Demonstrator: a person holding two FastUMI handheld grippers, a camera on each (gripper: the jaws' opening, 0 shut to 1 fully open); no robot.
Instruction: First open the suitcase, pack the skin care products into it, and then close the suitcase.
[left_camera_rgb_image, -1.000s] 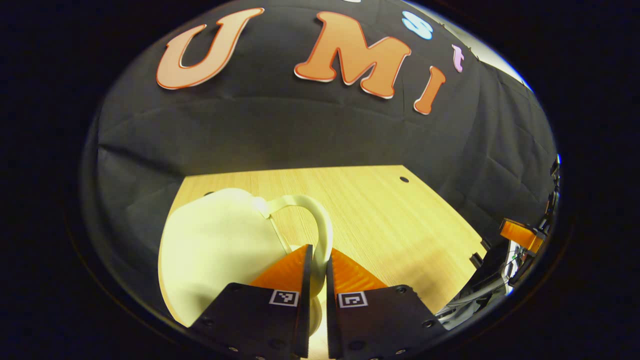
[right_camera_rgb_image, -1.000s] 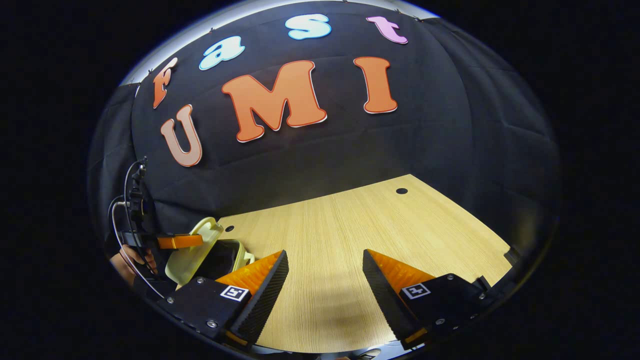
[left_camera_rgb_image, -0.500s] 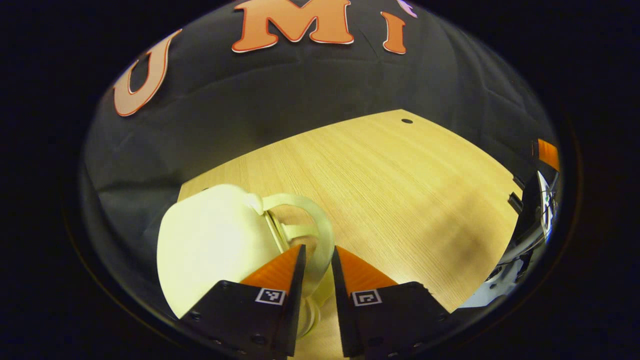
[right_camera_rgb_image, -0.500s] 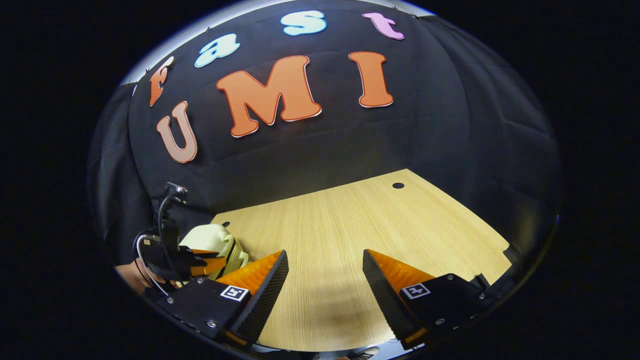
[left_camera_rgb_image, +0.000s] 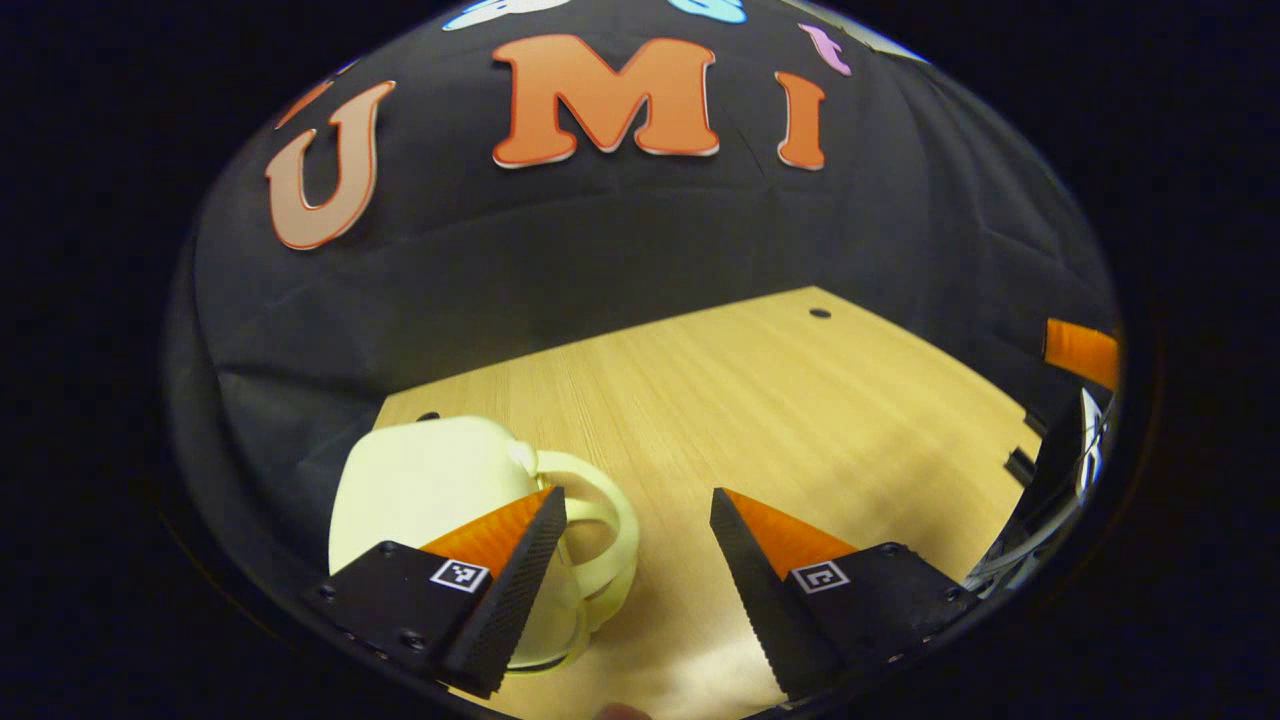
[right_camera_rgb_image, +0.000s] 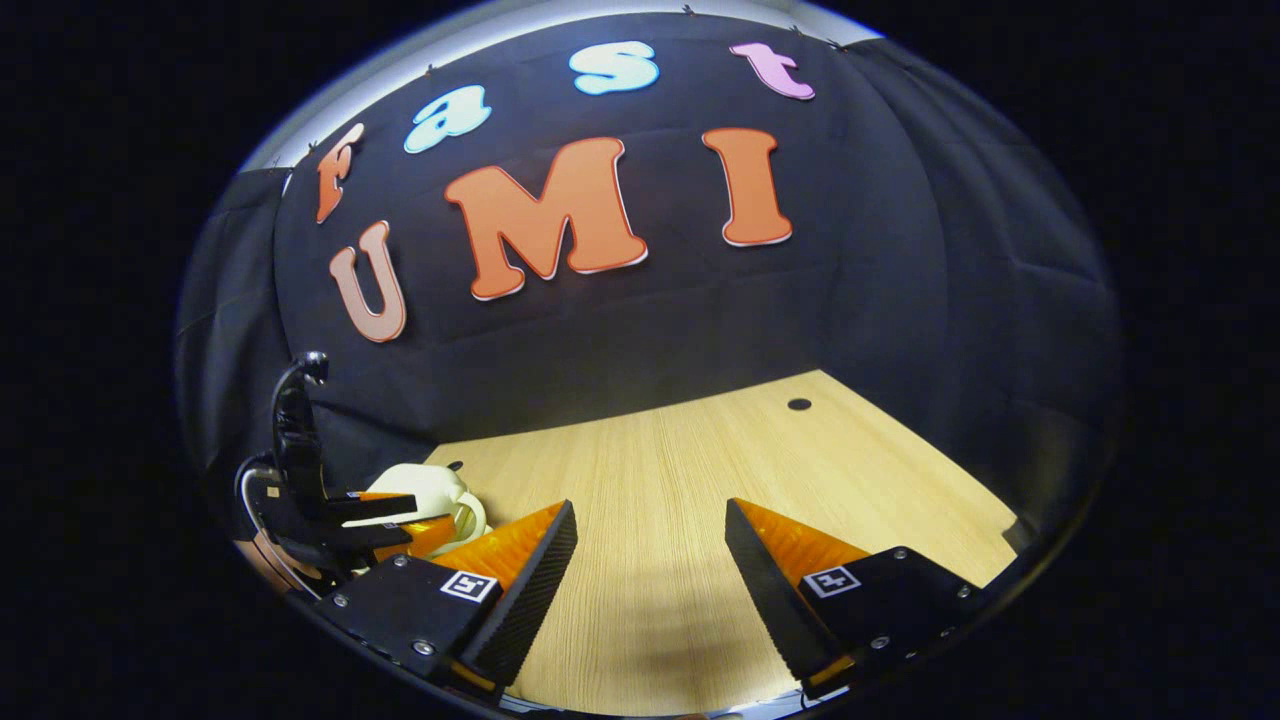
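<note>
A small cream suitcase (left_camera_rgb_image: 430, 490) lies closed on the wooden table (left_camera_rgb_image: 800, 400), low on the left in the left gripper view. Its looped handle (left_camera_rgb_image: 605, 530) curves out toward the middle. My left gripper (left_camera_rgb_image: 635, 495) is open just above and in front of it; the left finger overlaps the handle and nothing sits between the fingers. In the right gripper view the suitcase (right_camera_rgb_image: 430, 483) sits at the far left with the left gripper (right_camera_rgb_image: 385, 510) over it. My right gripper (right_camera_rgb_image: 650, 505) hangs open above bare table (right_camera_rgb_image: 700, 460).
The black cloth wall rises close behind the table's far edge. A small round hole (left_camera_rgb_image: 820, 313) marks the far right of the tabletop. The right gripper (left_camera_rgb_image: 1080, 350) and its cables show at the right edge of the left gripper view.
The suitcase lid, raised a second ago with my left gripper shut on its handle, has come down shut. My left gripper has opened and let go of the handle. The right gripper has barely moved.
</note>
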